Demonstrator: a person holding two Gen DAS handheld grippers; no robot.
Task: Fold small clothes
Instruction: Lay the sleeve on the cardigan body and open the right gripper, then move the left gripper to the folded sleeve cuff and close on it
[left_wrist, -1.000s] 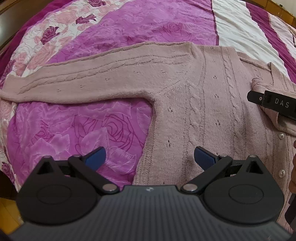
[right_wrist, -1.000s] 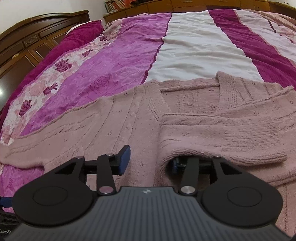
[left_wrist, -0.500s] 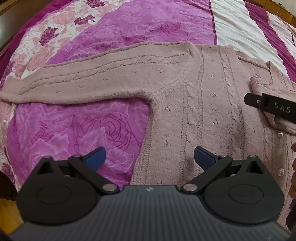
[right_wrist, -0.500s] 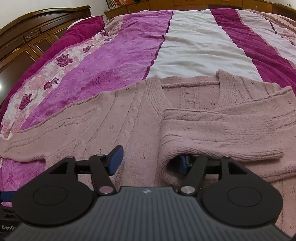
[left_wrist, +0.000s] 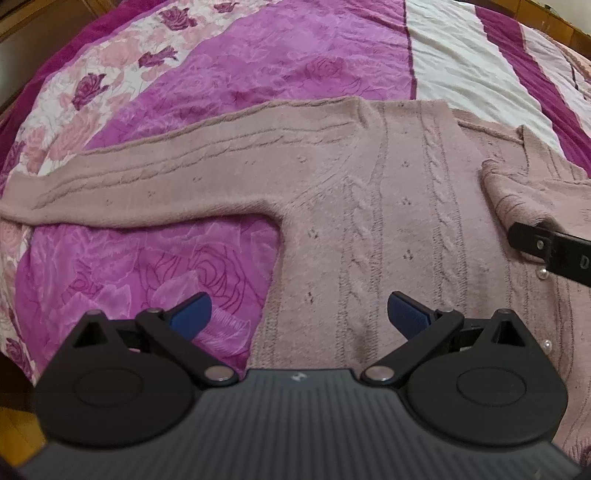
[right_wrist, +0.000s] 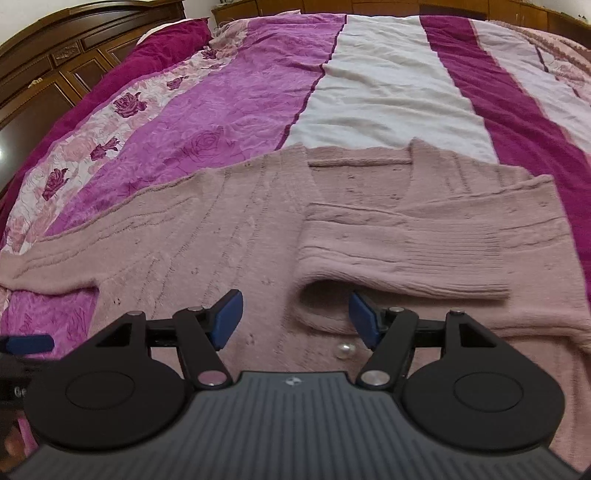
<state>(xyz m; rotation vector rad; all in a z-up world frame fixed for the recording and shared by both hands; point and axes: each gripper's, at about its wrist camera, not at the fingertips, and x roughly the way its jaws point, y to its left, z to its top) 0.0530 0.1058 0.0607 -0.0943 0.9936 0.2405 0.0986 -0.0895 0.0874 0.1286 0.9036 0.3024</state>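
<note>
Since a second ago the right gripper (right_wrist: 295, 317) has let go of the folded sleeve (right_wrist: 399, 254) and drawn back a little toward the near side; its blue pads, then pinching the cuff fold, now stand apart with only the loose curl of the cuff ahead of them, nothing pressed between. The left gripper (left_wrist: 297, 314) has barely shifted and its jaws hang wide open over the cardigan's left hem edge, holding nothing.

The bedspread (right_wrist: 388, 92), striped magenta, white and rose-patterned, fills both views, with broad bare room on the far side and to the left. Dark wooden furniture (right_wrist: 55, 62) borders the bed at far left.

The pink knitted cardigan (left_wrist: 388, 229) lies flat on the near part of the bed, front up. Its left sleeve (left_wrist: 184, 177) stretches straight out to the left across the spread, unfolded. The right sleeve is folded inward over the chest, its ribbed cuff ending near the middle placket.

A pearl button (right_wrist: 345, 349) shows just in front of the right gripper, between its fingers. In the left wrist view a black finger of the right gripper reaches in from the right edge, beside the folded cuff.
</note>
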